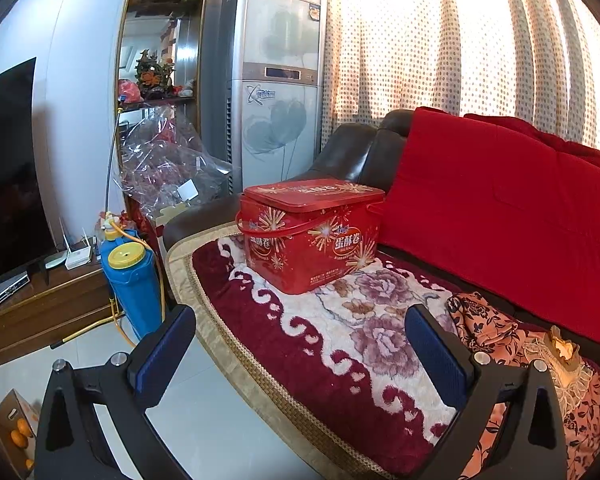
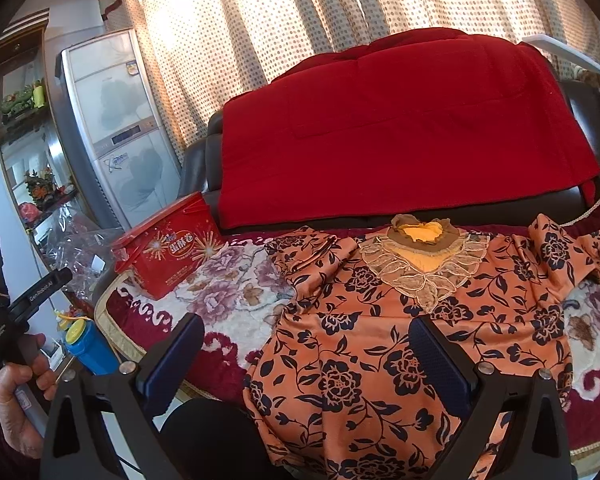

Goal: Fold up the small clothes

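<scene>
1. The orange floral blouse lies spread flat, front up, on the patterned sofa cover, its lace collar toward the backrest and both sleeves out to the sides; no fold looks made yet.
2. The right gripper hangs above the lower body of the blouse with its jaws wide apart, holding nothing.
3. The left gripper is likewise released and empty, over the cover to the left of the blouse, aimed toward the red tin box.
4. The hem near the camera is hidden behind the right gripper, so whether it hangs over the sofa edge is hard to say.
5. Risks: the fabric looks slippery, so a shallow pinch may let a sleeve slide free mid-fold; pinching too deep could catch the plush cover too and drag it; a wide left sweep could knock the tin.
</scene>
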`<state>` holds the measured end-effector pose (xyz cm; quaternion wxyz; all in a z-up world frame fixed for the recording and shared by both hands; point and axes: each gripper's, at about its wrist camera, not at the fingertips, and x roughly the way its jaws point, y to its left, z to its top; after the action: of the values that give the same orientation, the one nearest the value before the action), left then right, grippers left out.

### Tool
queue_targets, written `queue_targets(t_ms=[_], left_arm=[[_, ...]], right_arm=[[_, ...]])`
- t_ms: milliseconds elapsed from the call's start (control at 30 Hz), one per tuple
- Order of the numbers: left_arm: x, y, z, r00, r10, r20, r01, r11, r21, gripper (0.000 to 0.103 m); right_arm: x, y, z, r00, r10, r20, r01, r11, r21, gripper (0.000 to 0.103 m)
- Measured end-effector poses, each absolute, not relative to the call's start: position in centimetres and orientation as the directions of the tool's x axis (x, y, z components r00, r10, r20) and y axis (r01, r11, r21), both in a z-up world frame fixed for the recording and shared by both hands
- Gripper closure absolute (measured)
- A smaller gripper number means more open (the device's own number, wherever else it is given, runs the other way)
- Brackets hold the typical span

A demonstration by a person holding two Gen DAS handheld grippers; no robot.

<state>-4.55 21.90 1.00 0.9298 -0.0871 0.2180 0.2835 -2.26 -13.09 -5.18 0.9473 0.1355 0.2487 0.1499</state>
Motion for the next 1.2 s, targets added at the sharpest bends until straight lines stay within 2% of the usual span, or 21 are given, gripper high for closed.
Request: queue_targets(t_ms=[167,300,500,567,667,733,867,967,1100,1133,1200], left_arm=[[-4.2,21.1,1.0,0.748,0.482,-0.456,-0.557,0.830,-0.038,0.000],[-1.4,17.2,1.0,0.786,0.402,-0.470,-0.462,0.887,-0.014,0.000],[8.2,5.7,-1.7,0.757,0.145,-0.637,-0.145,0.988,0.053,0.000],[11.5,1.0,-4.2,0.700,0.034,-0.713,-0.017,0.999,0.031,0.000],[14.7,-4.7,-7.8,0.637,-0.060,-0.768,0.091,0.996,-0.002,0.000],[16.5,-8.2,-10.4,0.608,-0.065,-0.791,0.131,0.991,0.019,0.000],[18.4,-13.1,-14.3,0.598,0.014,-0.802,0.186,0.970,0.155,0.000],[18.8,-14.1,-15.7,0.622,0.005,-0.783,0.216,0.960,0.178,0.000],[19.8,-14.0,-16.5,0.641,0.035,-0.767,0.214,0.951,0.223,0.000],[20.2,-13.8,-16.6,0.639,0.031,-0.768,0.214,0.953,0.216,0.000],[21.2,-13.1,-16.8,0.632,0.021,-0.775,0.205,0.959,0.193,0.000]], right_arm=[[-2.3,-13.3,-5.1,0.830,0.349,-0.436,-0.208,0.918,0.338,0.000],[-1.9,-15.1,-5.7,0.825,0.352,-0.442,-0.189,0.909,0.371,0.000],[0.3,-24.5,-8.5,0.849,0.244,-0.470,0.006,0.883,0.469,0.000],[1.0,-28.8,-9.6,0.856,0.197,-0.477,0.090,0.853,0.513,0.000],[2.1,-36.2,-11.8,0.864,0.082,-0.497,0.243,0.796,0.554,0.000],[3.3,-41.9,-13.7,0.855,0.007,-0.519,0.349,0.731,0.586,0.000],[5.6,-51.7,-16.6,0.837,-0.091,-0.539,0.485,0.579,0.655,0.000],[7.5,-57.6,-18.0,0.840,-0.167,-0.516,0.530,0.448,0.720,0.000],[12.3,-63.5,-20.0,0.806,-0.222,-0.549,0.592,0.330,0.736,0.001],[13.5,-64.6,-20.6,0.796,-0.230,-0.560,0.605,0.297,0.739,0.005],[14.8,-65.9,-21.7,0.770,-0.260,-0.582,0.635,0.231,0.737,0.023]])
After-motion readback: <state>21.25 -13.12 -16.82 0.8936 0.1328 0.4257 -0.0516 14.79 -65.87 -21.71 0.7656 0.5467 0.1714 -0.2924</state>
